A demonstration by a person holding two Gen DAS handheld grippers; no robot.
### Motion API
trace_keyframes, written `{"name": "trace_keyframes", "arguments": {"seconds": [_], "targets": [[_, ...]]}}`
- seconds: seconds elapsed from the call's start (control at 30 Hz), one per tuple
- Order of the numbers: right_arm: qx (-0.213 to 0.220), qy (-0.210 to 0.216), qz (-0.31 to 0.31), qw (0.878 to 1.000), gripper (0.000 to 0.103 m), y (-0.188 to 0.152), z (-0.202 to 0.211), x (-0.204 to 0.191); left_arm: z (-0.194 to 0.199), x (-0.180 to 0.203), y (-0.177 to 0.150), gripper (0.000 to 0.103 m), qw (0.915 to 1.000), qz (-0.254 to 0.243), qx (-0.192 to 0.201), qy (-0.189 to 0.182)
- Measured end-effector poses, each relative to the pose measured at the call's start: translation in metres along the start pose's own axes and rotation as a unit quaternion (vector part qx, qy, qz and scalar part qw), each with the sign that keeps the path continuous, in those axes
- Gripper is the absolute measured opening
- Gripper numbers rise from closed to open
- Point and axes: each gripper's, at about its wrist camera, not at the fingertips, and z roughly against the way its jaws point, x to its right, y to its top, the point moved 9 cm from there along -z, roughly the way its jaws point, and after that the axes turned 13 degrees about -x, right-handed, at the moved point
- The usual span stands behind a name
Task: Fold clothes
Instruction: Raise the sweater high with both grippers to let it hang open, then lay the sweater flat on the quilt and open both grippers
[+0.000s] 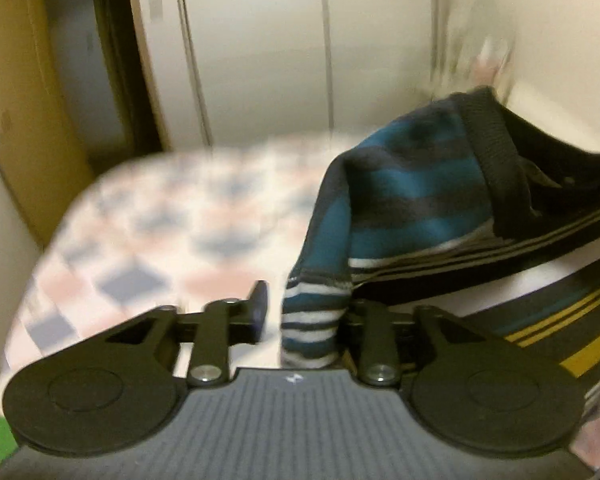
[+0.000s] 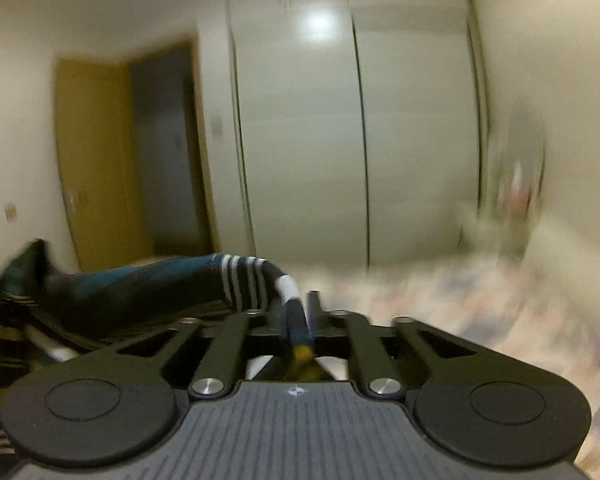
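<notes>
A striped shirt (image 1: 412, 192) in teal, navy, white and mustard hangs in the air over the bed, stretched toward the right. Its white-striped cuff drops between the fingers of my left gripper (image 1: 306, 312). The jaws stand wide; the left finger (image 1: 260, 308) is clear of the cloth by a thin gap, and the cloth hides the right finger. In the right wrist view the shirt (image 2: 140, 284) runs in from the left, and my right gripper (image 2: 304, 312) is shut on a narrow bunched edge of it.
A bed with a pink and blue checked cover (image 1: 160, 220) lies below, also blurred at the right (image 2: 460, 300). White wardrobe doors (image 2: 300, 140) fill the back wall. A wooden door (image 2: 92, 160) stands open at the left.
</notes>
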Motion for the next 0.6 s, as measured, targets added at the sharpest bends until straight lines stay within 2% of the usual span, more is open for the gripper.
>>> {"name": "trace_keyframes", "arguments": {"seconds": [0.03,0.1,0.17,0.23,0.3,0.37,0.4,0.47,0.6], "targets": [[-0.034,-0.023,-0.002,0.999,0.049,-0.007,-0.031,0.003,-0.037,-0.005,-0.001,0.033,0.9992,0.009,-0.037,0.012],[-0.087,-0.048,-0.003,0.995,0.048,-0.026,-0.076,0.004,-0.109,-0.014,-0.005,0.032,0.9927,0.028,-0.112,0.036],[-0.116,-0.040,-0.021,0.992,0.052,-0.050,-0.097,0.003,-0.139,-0.018,-0.022,0.032,0.9897,0.039,-0.130,0.047],[-0.135,-0.018,-0.053,0.989,0.054,-0.076,-0.109,0.003,-0.154,-0.027,-0.049,0.040,0.9862,0.057,-0.151,0.036],[-0.163,-0.004,-0.092,0.982,0.054,-0.114,-0.116,0.007,-0.168,-0.037,-0.076,0.042,0.9818,0.076,-0.172,0.024],[-0.204,0.013,-0.127,0.971,0.054,-0.159,-0.114,0.007,-0.168,-0.036,-0.136,0.042,0.9742,0.088,-0.207,0.016],[-0.226,0.020,-0.141,0.964,0.055,-0.181,-0.117,0.001,-0.163,-0.028,-0.170,0.042,0.9692,0.095,-0.227,0.008],[-0.269,0.033,-0.166,0.948,0.055,-0.223,-0.123,-0.011,-0.155,-0.012,-0.211,0.043,0.9585,0.107,-0.263,-0.025],[-0.350,0.051,-0.166,0.920,0.055,-0.290,-0.123,-0.041,-0.146,0.044,-0.290,0.047,0.9270,0.145,-0.330,-0.103]]}}
